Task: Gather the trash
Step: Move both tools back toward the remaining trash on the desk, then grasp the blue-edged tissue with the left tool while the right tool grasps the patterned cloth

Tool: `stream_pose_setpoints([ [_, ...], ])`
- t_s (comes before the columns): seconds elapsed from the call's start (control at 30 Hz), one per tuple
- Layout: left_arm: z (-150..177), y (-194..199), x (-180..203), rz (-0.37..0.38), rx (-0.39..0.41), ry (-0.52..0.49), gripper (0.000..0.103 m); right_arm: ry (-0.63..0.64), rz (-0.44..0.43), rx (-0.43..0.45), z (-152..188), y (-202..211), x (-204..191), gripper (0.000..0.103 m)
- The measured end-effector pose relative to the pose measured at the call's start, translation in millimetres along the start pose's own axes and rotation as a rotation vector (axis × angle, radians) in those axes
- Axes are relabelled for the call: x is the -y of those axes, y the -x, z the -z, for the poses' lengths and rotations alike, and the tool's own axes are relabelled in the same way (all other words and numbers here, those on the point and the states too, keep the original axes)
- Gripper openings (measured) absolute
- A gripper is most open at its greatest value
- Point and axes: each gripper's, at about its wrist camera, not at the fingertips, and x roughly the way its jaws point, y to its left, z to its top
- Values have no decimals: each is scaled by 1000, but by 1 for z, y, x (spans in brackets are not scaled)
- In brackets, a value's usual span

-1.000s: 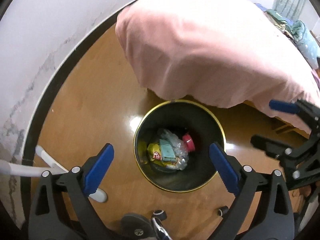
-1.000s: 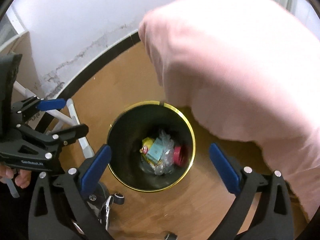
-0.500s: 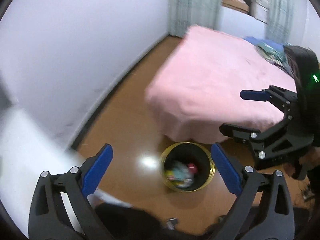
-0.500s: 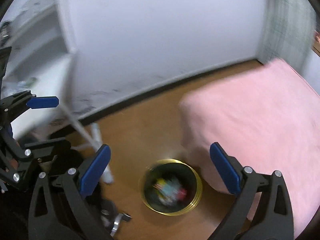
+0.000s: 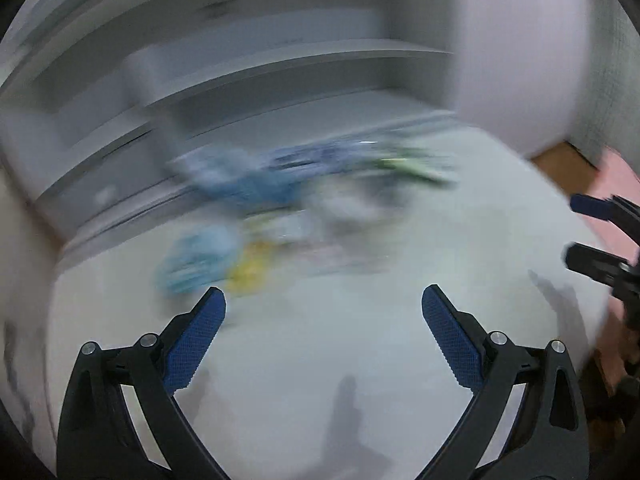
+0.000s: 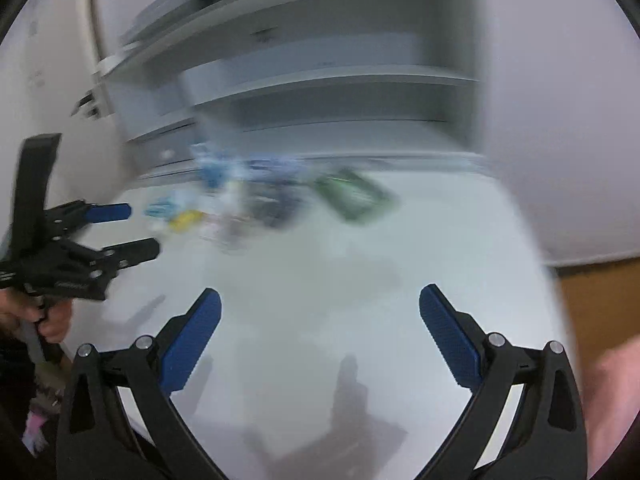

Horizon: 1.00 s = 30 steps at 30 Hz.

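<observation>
Only the right view shows a hand (image 6: 48,320) at lower left. Left gripper (image 5: 324,316) and right gripper (image 6: 320,316): both open, empty. White table (image 5: 320,360); blurred litter (image 5: 248,216); shelves (image 5: 280,60) behind.

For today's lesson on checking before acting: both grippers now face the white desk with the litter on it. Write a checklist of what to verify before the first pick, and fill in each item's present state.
1. Left gripper open and empty: ok, the jaws stand wide apart with nothing between them.
2. Right gripper open and empty: ok, the same.
3. Litter in view on the white desk: ok, a cluster of blue, yellow and green pieces.
4. Single target picked out: cannot tell, motion blur smears the pieces together.
5. Camera steady: not ok, both views are blurred.
6. Grippers apart from each other: ok, neither touches the other.
</observation>
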Motion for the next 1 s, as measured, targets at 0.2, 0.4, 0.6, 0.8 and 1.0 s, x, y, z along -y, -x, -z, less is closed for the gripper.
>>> stream_pose_setpoints([
  [0.2,5,-15,-80,-44,-29,94,96,56,-75,-74,-33,-79,-70,94],
  [0.4,-1,-46,-98,3,-54,109,96,51,-47,-163,-41,-132,-83,87],
  [0.6,-19,-76,-95,40,-62,93,96,56,-29,-196,-43,-148,-87,78],
  [0.8,-31,-94,-99,68,-70,108,93,72,-12,-198,-47,-155,-92,58],
  [1.0,-31,-86,-100,85,-59,111,19,74,-29,-195,-50,-160,-97,9],
])
